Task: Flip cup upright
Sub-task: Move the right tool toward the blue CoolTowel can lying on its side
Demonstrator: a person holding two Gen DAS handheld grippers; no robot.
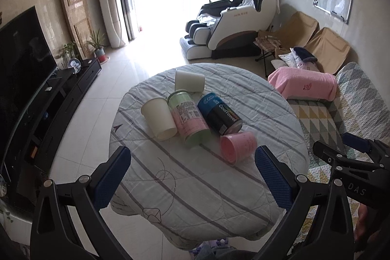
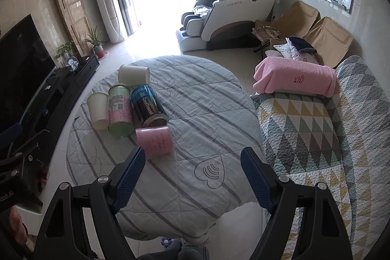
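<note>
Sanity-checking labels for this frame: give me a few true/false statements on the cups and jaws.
1. The pink cup lies on its side. True.
2. The left gripper is shut on a cup. False: its jaws stand open, holding nothing.
3. Five containers lie on the cloth-covered table. True: two white cups, two cans and the pink cup.
4. The blue can stands upright. False: it lies on its side beside the green-pink can.
5. The right gripper has open jaws. True.
</note>
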